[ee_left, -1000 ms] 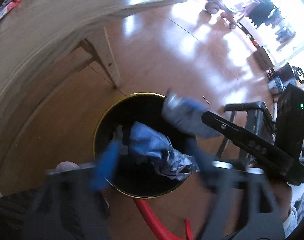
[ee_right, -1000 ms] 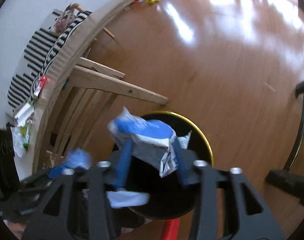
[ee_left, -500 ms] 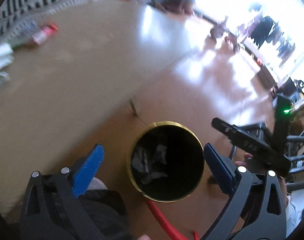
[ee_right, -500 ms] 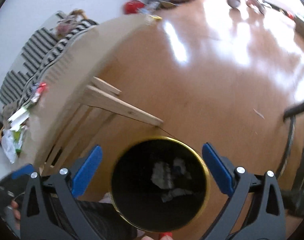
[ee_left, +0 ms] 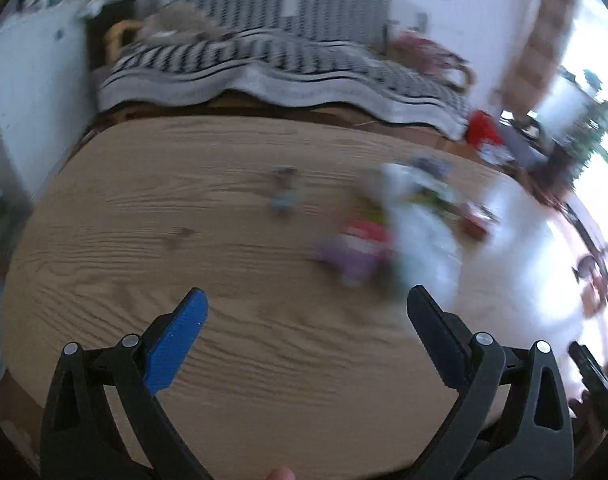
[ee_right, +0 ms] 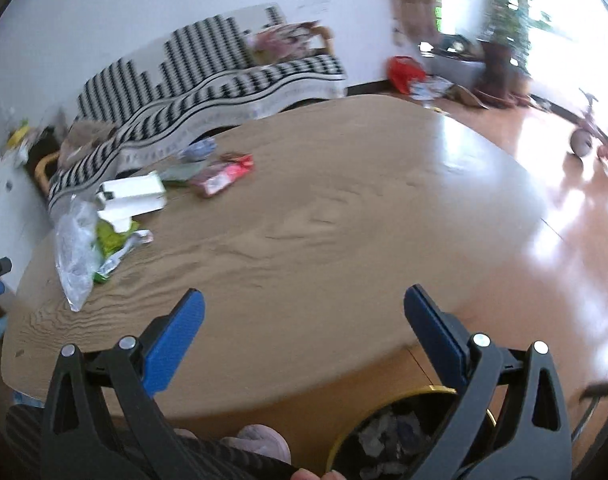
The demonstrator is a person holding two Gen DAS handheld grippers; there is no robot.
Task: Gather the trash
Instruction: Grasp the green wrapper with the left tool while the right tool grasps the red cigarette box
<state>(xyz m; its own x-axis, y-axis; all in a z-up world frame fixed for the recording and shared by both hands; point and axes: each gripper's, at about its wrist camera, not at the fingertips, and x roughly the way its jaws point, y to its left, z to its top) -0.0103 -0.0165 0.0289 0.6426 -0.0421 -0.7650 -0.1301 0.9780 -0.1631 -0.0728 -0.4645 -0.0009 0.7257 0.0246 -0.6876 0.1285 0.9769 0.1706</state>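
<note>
Both tools have swung up from the bin to the counter (ee_right: 343, 216): a second ago each pinched a crumpled wrapper over the bin, and those wrappers now lie inside it. Left tool (ee_left: 304, 312) is spread wide and empty; right tool (ee_right: 304, 308) likewise. We judge one drop done and the next pick due. Remaining trash, left to right: clear bag (ee_right: 74, 248), green wrapper (ee_right: 112, 240), white carton (ee_right: 132, 196), red packet (ee_right: 224, 174). Bin (ee_right: 387, 436) stands below the counter edge. No writing is legible; blur.
</note>
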